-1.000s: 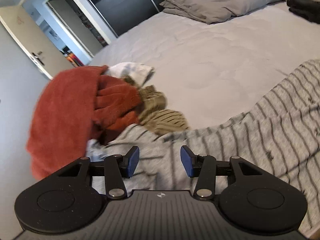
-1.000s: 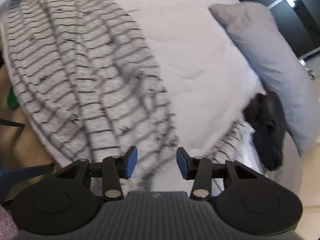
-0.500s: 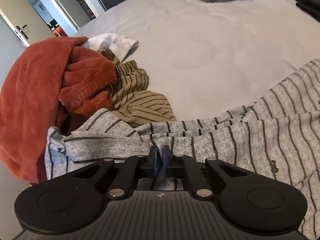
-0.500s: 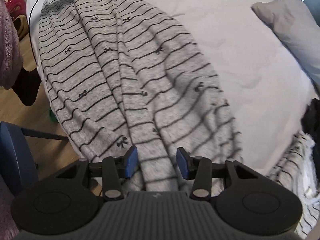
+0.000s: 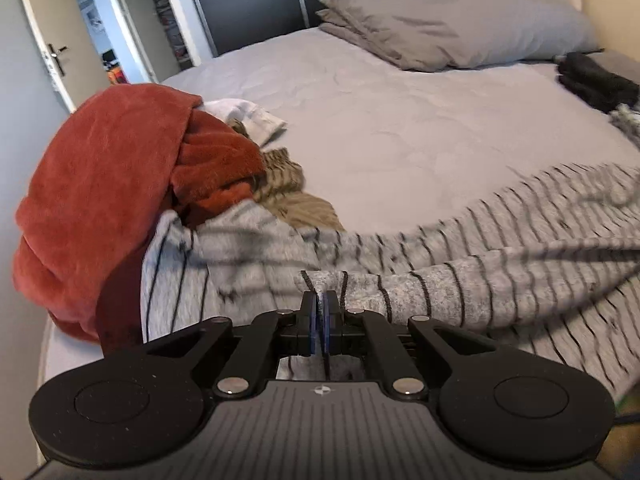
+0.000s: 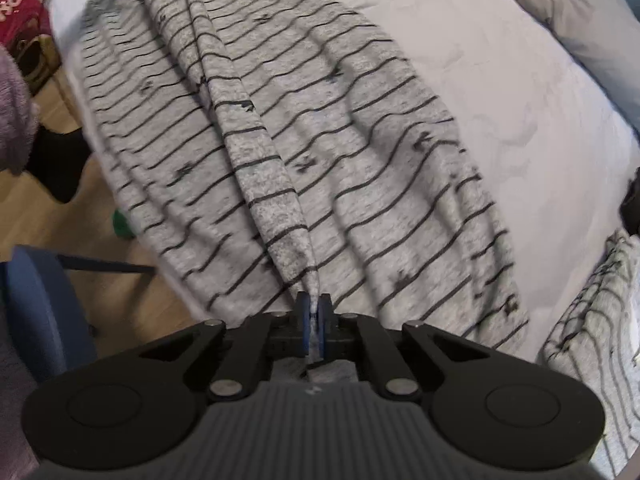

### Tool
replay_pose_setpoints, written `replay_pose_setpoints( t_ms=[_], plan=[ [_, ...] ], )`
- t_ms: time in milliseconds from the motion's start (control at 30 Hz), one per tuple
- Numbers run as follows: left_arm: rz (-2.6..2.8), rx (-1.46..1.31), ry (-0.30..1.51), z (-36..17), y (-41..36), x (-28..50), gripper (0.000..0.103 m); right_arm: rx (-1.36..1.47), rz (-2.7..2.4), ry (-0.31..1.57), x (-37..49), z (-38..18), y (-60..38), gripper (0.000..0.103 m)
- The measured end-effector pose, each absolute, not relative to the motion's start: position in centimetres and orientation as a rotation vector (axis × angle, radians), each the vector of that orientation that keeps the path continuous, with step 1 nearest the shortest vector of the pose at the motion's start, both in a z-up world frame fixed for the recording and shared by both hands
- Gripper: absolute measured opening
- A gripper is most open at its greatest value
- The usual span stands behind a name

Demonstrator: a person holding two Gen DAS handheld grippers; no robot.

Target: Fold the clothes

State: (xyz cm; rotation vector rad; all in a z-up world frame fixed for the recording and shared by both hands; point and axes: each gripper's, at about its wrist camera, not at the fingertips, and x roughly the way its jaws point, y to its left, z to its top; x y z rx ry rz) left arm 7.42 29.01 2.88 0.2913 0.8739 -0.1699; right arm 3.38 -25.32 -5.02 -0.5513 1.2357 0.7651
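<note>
A grey garment with thin dark stripes (image 5: 460, 256) lies stretched along the near edge of the bed (image 5: 400, 128). My left gripper (image 5: 319, 304) is shut on one end of it, beside the red pile. My right gripper (image 6: 314, 312) is shut on the other end of the striped garment (image 6: 280, 128), which runs taut away from the jaws in long folds across the bed (image 6: 500, 60). The cloth is lifted a little at both grips.
A pile with a rust-red fleece (image 5: 112, 200), an olive striped piece (image 5: 296, 200) and a white piece (image 5: 248, 116) sits at the bed's left. Grey pillows (image 5: 452, 28) and a black garment (image 5: 596, 80) lie far back. A blue chair (image 6: 36, 312) stands on the floor.
My right gripper closed on the striped garment's end. My left gripper, shut half a second ago, stays shut and has lifted; the cloth is now pulled taut between the two.
</note>
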Motion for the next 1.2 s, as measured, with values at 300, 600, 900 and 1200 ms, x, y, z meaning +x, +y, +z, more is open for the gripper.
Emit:
replay_pose_setpoints(
  t_ms=[300,600,900,1200],
  plan=[
    [-0.27,0.329,1.154,-1.1,30.0,3.7,0.001,-0.626,0.862,1.331,1.0,-6.8,-25.0,0.004],
    [-0.329,0.421,1.043,1.0,27.0,2.3,0.003,-0.607,0.859,1.186,0.5,-4.1,-23.9,0.009],
    [-0.508,0.678,0.959,-1.0,19.2,2.9,0.024,-0.533,0.851,1.072,0.2,-3.6,-17.4,0.043],
    [-0.658,0.908,0.964,-5.9,15.2,3.5,0.031,-0.618,0.897,0.981,-0.6,-5.3,-12.7,0.039]
  ],
)
